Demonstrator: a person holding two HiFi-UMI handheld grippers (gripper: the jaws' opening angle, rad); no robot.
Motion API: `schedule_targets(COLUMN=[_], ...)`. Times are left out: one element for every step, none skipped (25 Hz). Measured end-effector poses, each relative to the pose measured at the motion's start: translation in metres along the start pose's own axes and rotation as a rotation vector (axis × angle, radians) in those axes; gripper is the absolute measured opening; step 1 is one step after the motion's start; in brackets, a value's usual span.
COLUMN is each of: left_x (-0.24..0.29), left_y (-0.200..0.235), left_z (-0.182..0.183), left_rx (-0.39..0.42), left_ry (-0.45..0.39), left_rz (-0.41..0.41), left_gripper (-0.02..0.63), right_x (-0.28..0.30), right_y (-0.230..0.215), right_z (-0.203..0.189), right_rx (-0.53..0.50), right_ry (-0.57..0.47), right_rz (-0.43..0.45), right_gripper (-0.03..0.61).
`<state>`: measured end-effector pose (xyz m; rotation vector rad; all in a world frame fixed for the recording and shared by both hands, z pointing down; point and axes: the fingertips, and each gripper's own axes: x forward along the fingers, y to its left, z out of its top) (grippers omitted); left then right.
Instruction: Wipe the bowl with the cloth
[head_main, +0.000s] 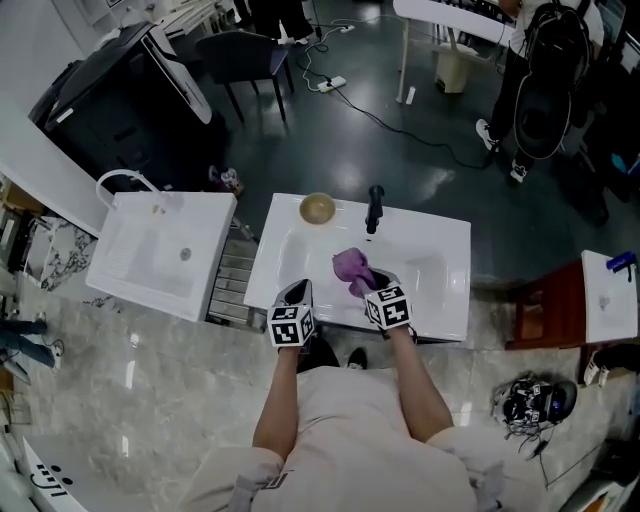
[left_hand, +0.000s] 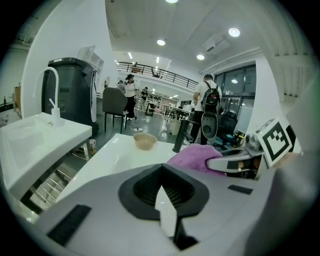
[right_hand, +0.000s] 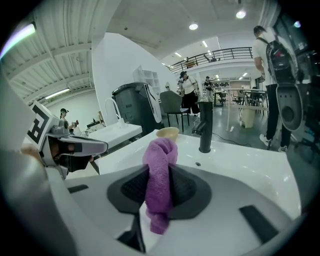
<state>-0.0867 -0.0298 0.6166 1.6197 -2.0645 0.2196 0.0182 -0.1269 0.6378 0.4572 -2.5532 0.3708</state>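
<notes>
Right claw (right_hand: 159, 197) pinches the cloth (right_hand: 160, 155), left claw (left_hand: 162, 192) has jaws together on nothing, bowl (head_main: 318, 208) sits unheld on the sink (head_main: 440, 250) rim near the tap (head_main: 375, 208): we fear wiping shoves it off.

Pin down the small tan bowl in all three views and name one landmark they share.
Head view: bowl on the white sink's back rim, upper centre, left of the black faucet.
Left gripper view: bowl centre-left, left of the faucet.
Right gripper view: bowl at centre, above the purple cloth, left of the faucet.
Shared landmark: the black faucet.
</notes>
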Motion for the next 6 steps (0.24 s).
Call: schedule_targets(left_x=[0.0002, 0.0004, 0.0005, 0.0006, 0.0007, 0.0008], left_y=[-0.0019, -0.0037, -0.0051, -0.0062, -0.0073, -0.0084], left_z=[-0.0004, -0.0004, 0.0003, 0.0013, 0.0024, 0.0035], left_rx=[-0.003, -0.008, -0.012, -0.014, -0.013, -0.013], left_ry=[-0.002, -0.007, -0.014, -0.021, -0.027, -0.033], left_rz=[-0.007, -0.014, -0.019, -0.022, -0.024, -0.027], left_gripper=[0.006, 0.006, 0.006, 0.006, 0.006, 0.006], right_x=[-0.001, -0.0021, -0.003, -0.0037, -0.0043, -0.0049], right_y=[-0.0008, -0.0017, -0.0028, -0.0038, -0.0049, -0.0059], right_z=[-0.0004, -0.001, -0.0016, -0.0021, -0.0025, -0.0029], right_rx=[0.001, 0.003, 0.004, 0.005, 0.005, 0.005], right_ry=[-0.001, -0.001, -0.001, -0.001, 0.0, 0.0], right_rz=[-0.003, -0.006, -0.009, -0.011, -0.012, -0.014], right_gripper=[0.089, 0.089, 0.089, 0.089, 0.089, 0.089])
